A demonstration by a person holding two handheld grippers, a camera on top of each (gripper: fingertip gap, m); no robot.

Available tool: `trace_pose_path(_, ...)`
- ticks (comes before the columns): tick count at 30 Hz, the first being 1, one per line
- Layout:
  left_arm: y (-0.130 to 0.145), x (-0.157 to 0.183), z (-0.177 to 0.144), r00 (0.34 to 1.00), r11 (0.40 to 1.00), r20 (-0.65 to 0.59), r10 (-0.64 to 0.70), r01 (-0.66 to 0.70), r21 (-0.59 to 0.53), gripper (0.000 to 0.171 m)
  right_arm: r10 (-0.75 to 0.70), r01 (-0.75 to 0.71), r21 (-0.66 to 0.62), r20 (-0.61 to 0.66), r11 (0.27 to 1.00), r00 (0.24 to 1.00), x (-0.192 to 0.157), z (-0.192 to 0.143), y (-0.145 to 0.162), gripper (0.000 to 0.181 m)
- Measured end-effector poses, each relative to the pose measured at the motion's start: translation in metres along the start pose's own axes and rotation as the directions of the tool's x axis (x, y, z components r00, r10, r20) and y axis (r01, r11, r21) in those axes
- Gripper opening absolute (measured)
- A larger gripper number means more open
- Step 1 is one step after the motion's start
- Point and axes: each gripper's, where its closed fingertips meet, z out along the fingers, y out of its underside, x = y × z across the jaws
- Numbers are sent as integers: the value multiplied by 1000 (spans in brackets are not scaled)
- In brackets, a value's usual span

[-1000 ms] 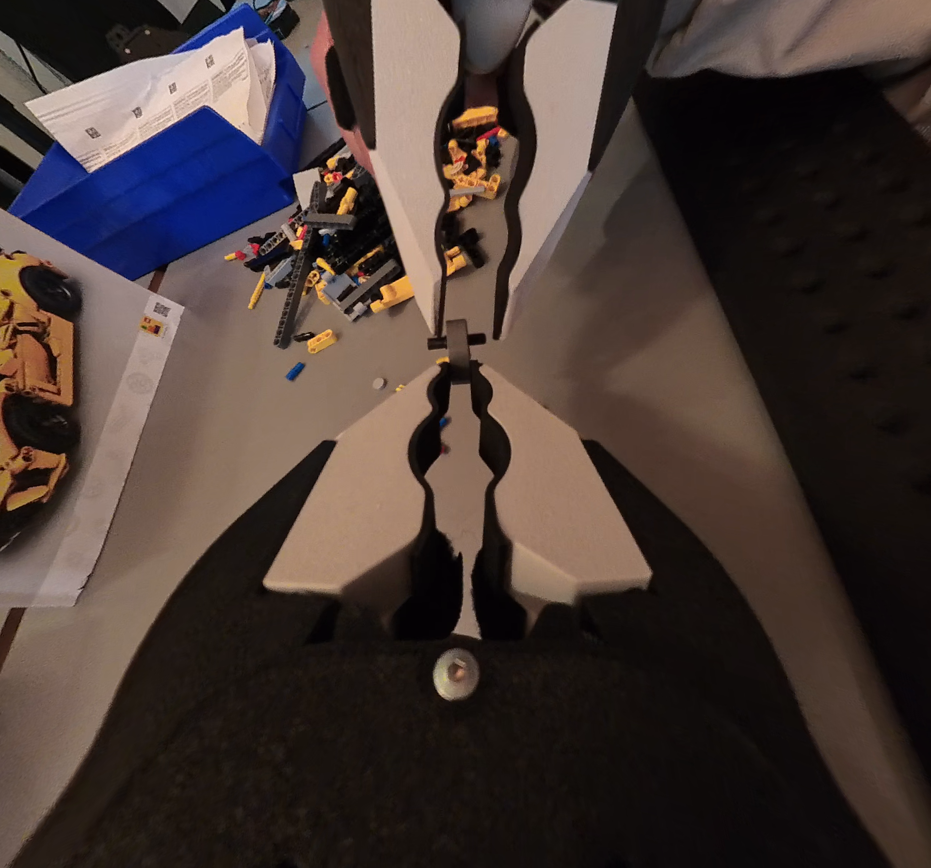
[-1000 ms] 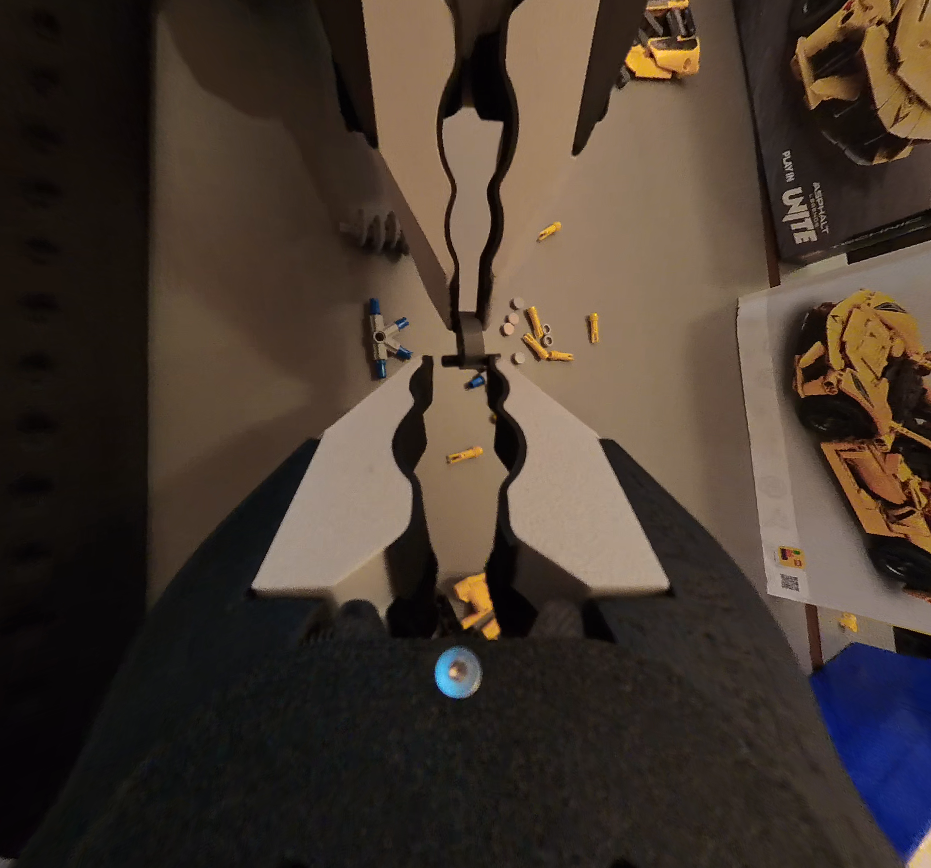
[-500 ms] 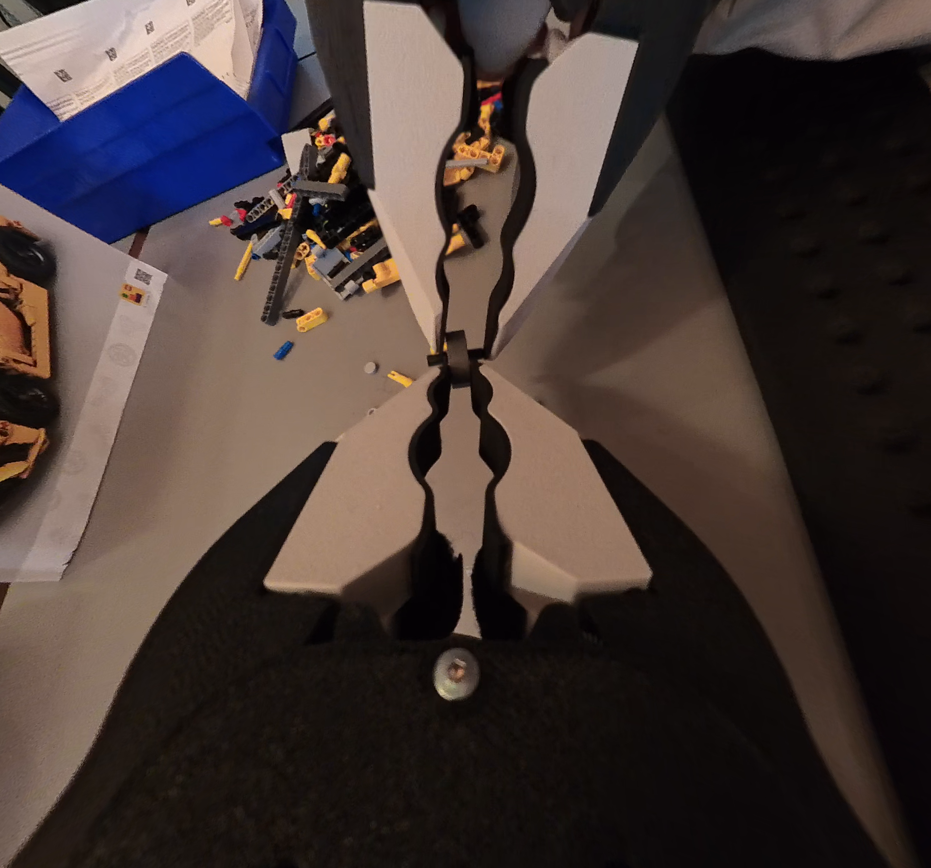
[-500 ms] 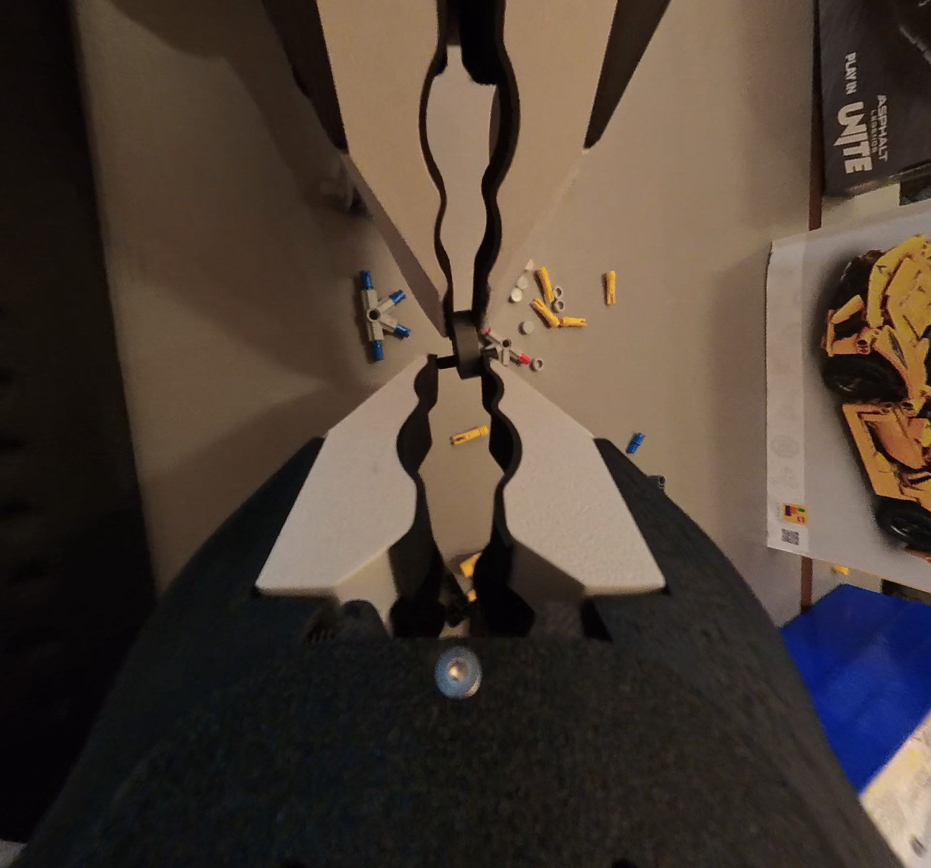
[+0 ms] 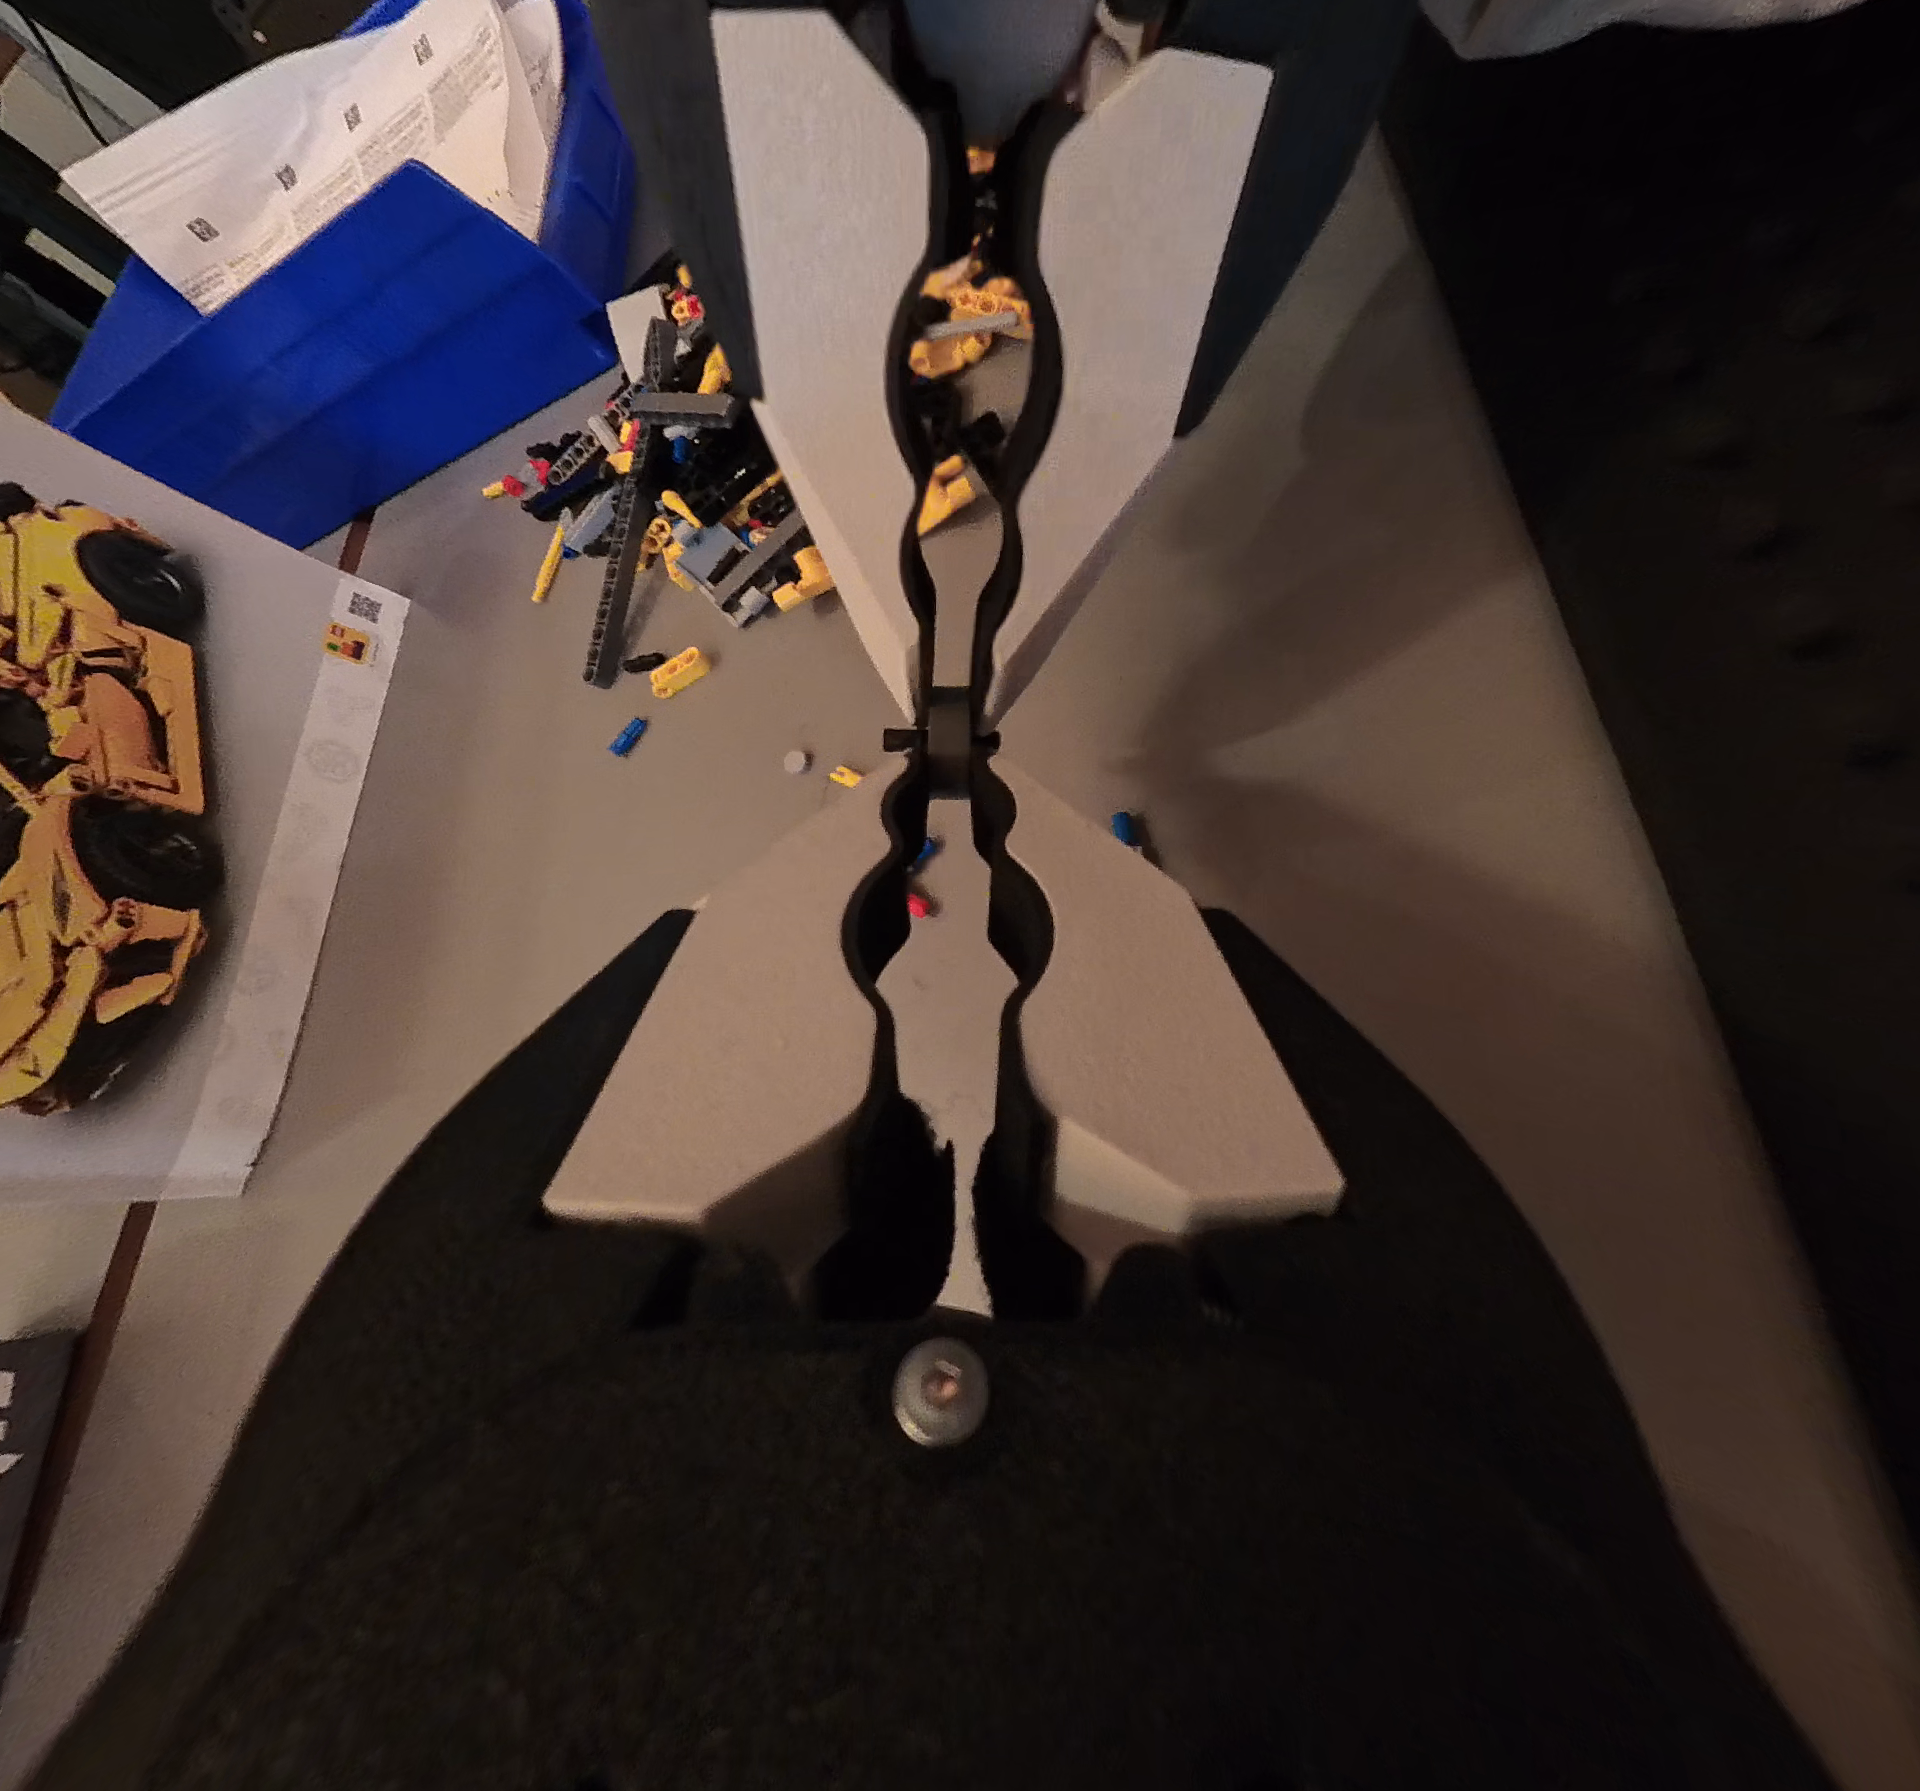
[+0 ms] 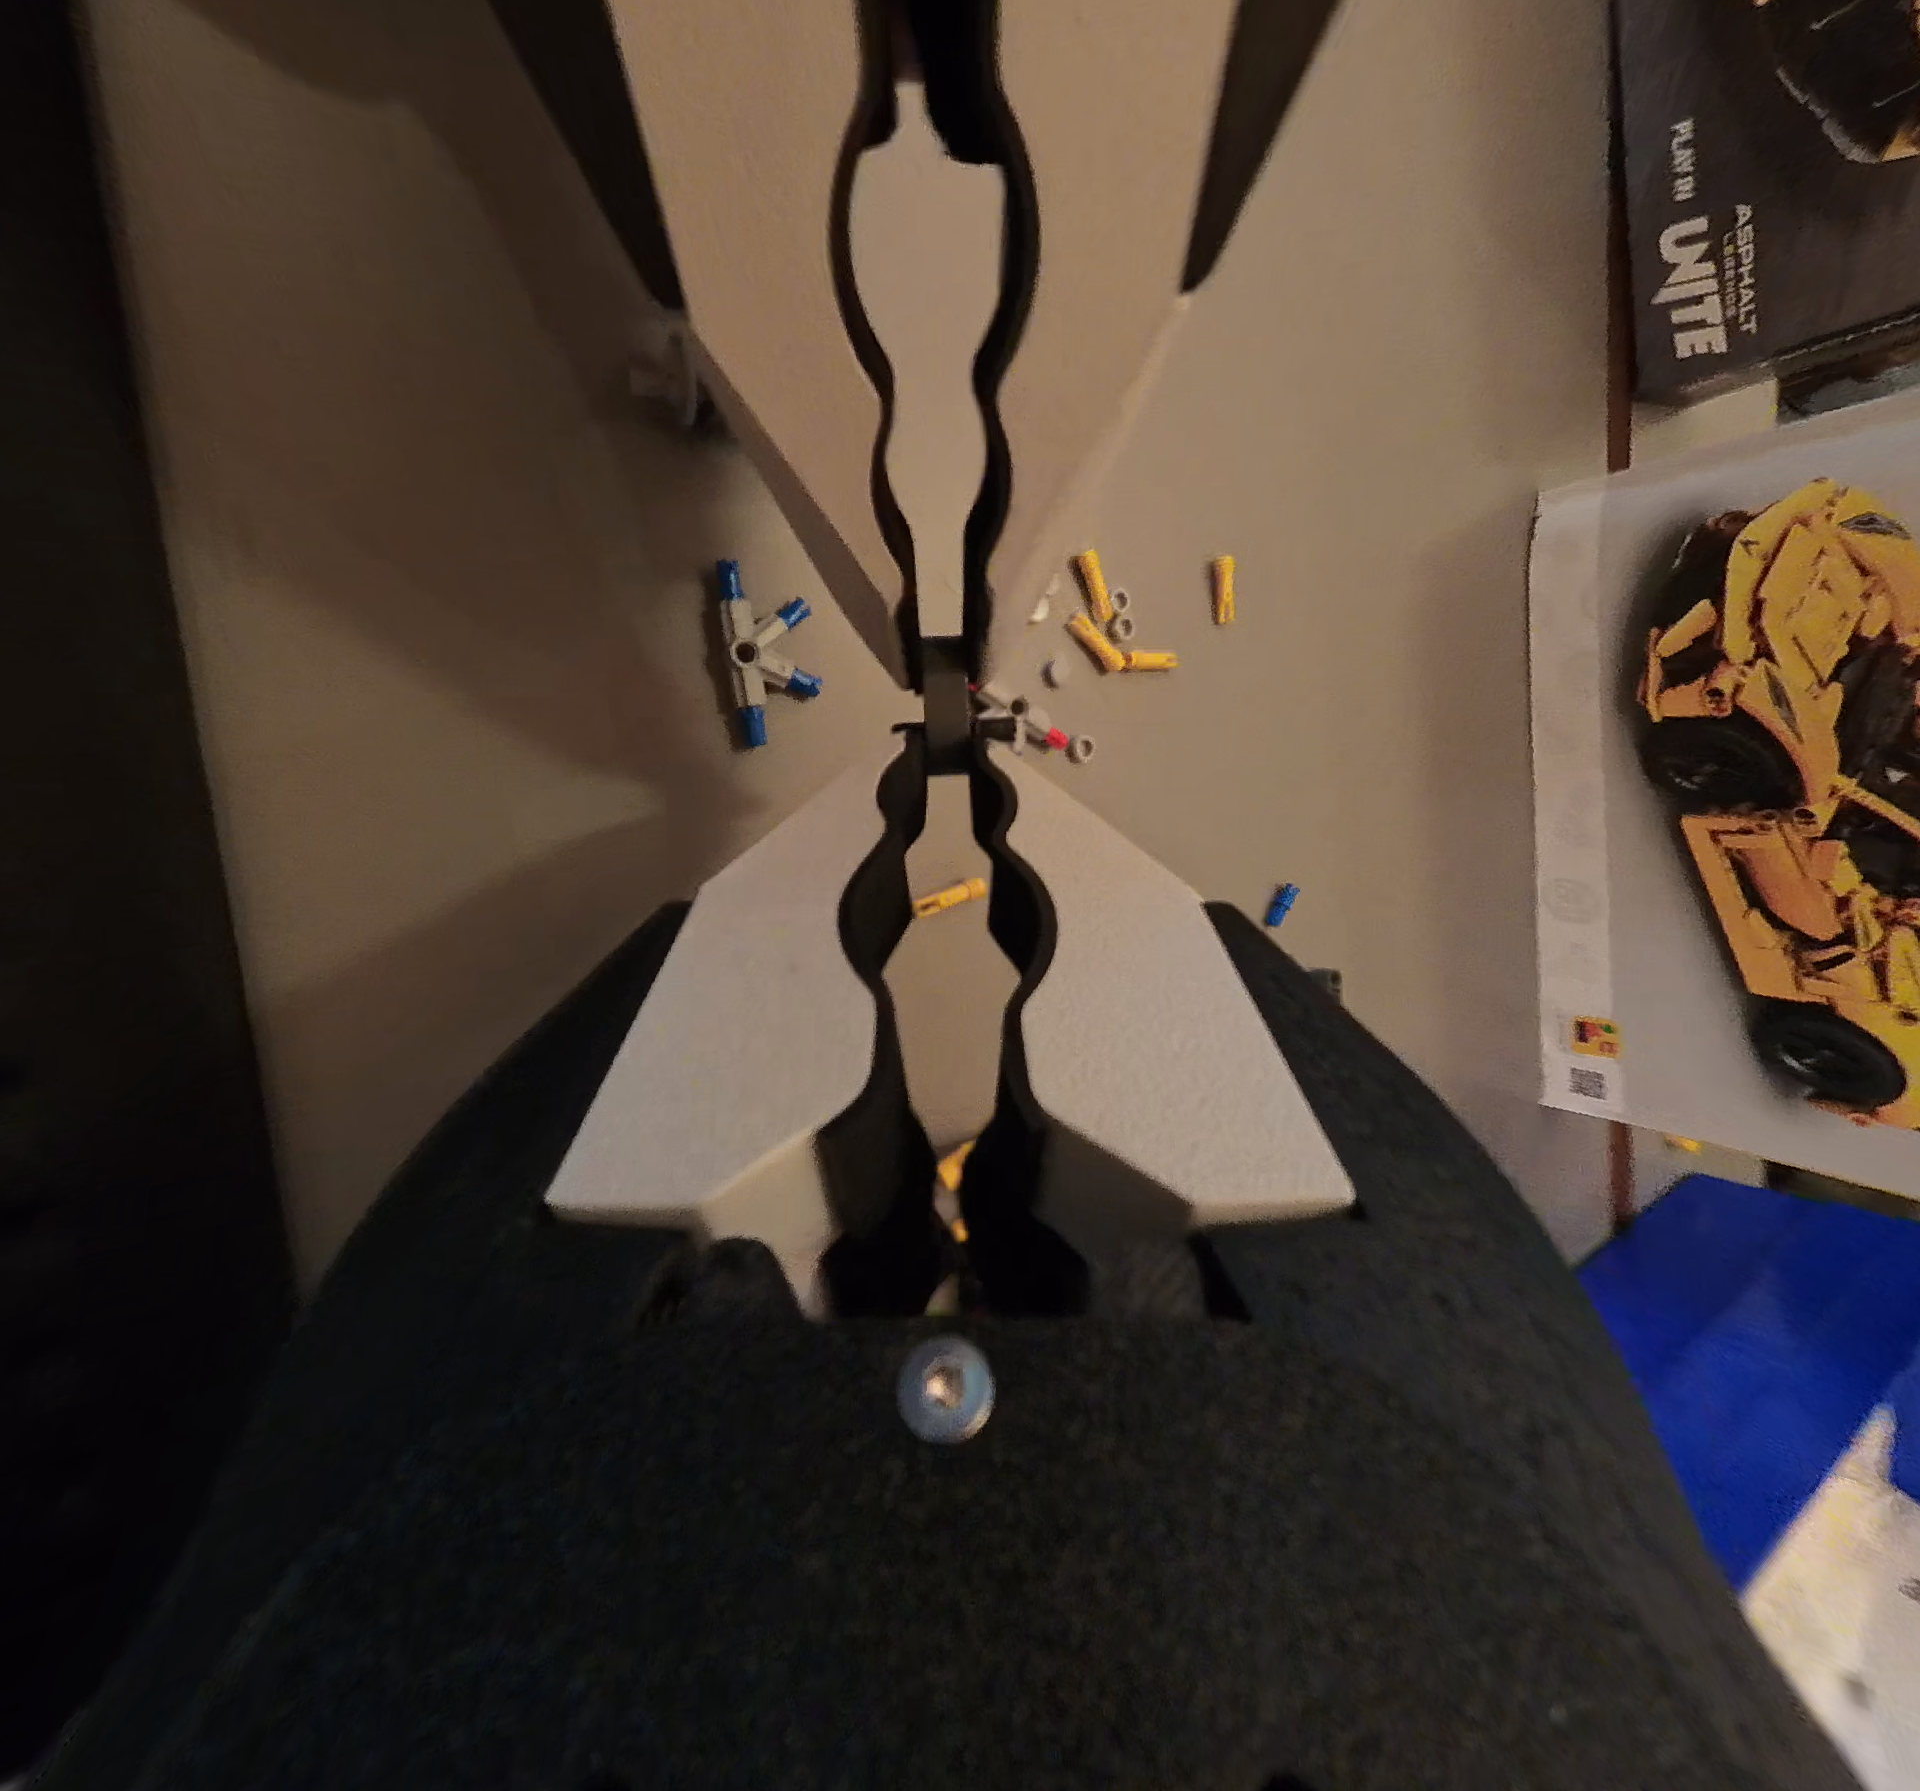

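A small black brick piece (image 5: pixel 948 739) with a thin black pin sticking out of its left side hangs above the grey table (image 5: pixel 1299 858). My left gripper (image 5: pixel 948 780) is shut on its near end. My right gripper (image 5: pixel 951 692) comes in from the opposite side, tip to tip, and is shut on its far end. In the right wrist view the same black piece (image 6: pixel 943 702) sits between my right gripper (image 6: pixel 943 767) and my left gripper (image 6: pixel 940 635). A small grey and red piece (image 6: pixel 1023 723) lies on the table just beside the tips.
A pile of yellow, black and grey bricks (image 5: pixel 686 515) lies behind. A blue bin with papers (image 5: pixel 343 359) and a booklet with a yellow car (image 5: pixel 156 806) are at the left. A grey connector with blue pins (image 6: pixel 758 655), yellow pins (image 6: pixel 1101 609) and a dark box (image 6: pixel 1766 131) also show.
The two grippers have come together tip to tip. The right gripper's fingers, a little apart a second ago, have narrowed onto the black piece. Both views have shifted slightly over the table.
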Motion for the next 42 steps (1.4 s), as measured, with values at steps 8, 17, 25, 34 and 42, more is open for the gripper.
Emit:
trace_pose_path(8,-6,0,-2,996,995,-36,-81,83,49,7,79,-79,55,12,995,997,-5,-4,-1,26)
trace_pose_path(17,2,10,9,1000,998,-5,27,-27,-51,7,14,-10,-149,27,989,1000,-12,15,12,15)
trace_pose_path(25,-11,9,5,1000,999,-6,2,-2,36,7,-31,30,-86,-9,996,999,-7,5,9,7)
trace_pose_path(34,-17,2,-3,993,992,65,98,-103,78,7,236,-238,192,31,952,971,2,-11,2,13)
trace_pose_path(42,-48,4,-14,951,924,184,247,-289,250,7,483,-811,431,653,396,583,17,-52,-12,28)
